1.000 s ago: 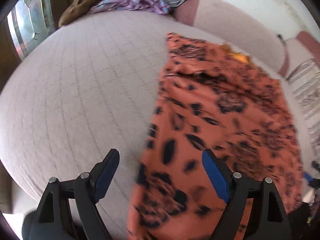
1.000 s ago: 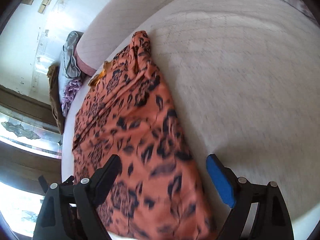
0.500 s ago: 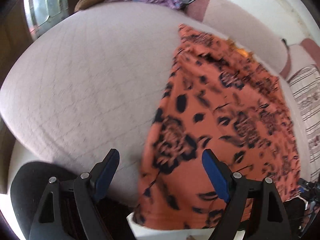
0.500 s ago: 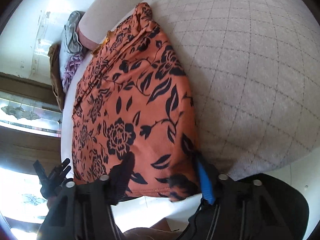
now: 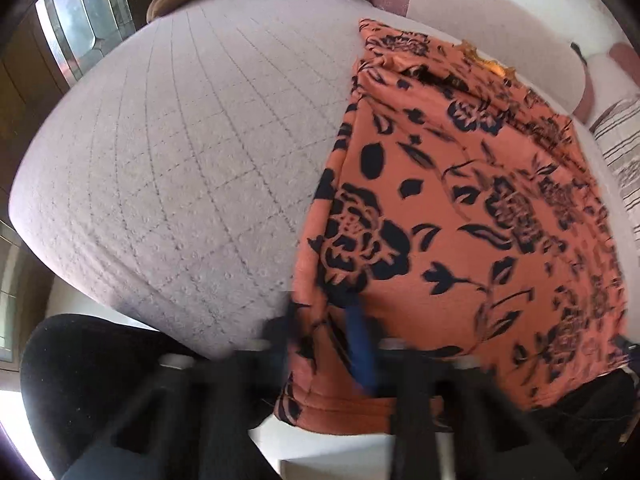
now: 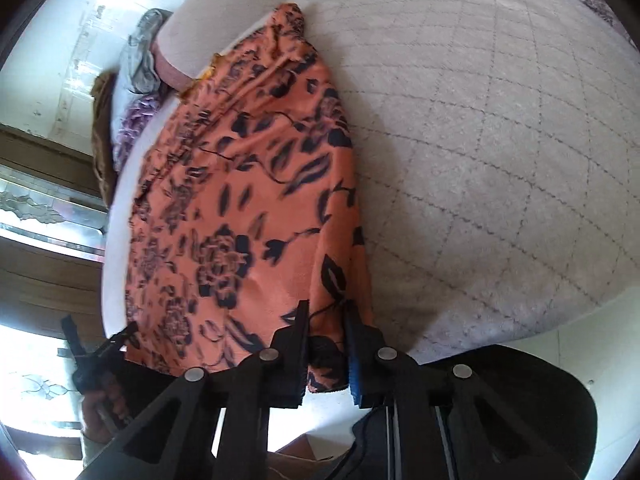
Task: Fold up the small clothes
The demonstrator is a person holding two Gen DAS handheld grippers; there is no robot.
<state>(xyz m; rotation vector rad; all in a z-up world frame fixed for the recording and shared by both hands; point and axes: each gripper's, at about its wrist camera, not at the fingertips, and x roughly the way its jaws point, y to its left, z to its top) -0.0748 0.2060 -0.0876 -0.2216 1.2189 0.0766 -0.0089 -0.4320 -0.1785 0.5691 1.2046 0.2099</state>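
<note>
Much bare quilted mattress point(image 6: 500, 152) lay open on either side of the orange floral garment point(image 5: 460, 208), whose near hem overhung the mattress edge. Both grippers, left point(image 5: 324, 332) and right point(image 6: 326, 340), were closing on that hem's corners.

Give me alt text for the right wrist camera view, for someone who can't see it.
The right gripper has its jaws closing on the near hem of an orange garment with a black floral print, the cloth pinched between them. The garment lies lengthwise on a pale quilted bed; the left gripper is at its other near corner, and crumpled clothes sit at the far end.
</note>
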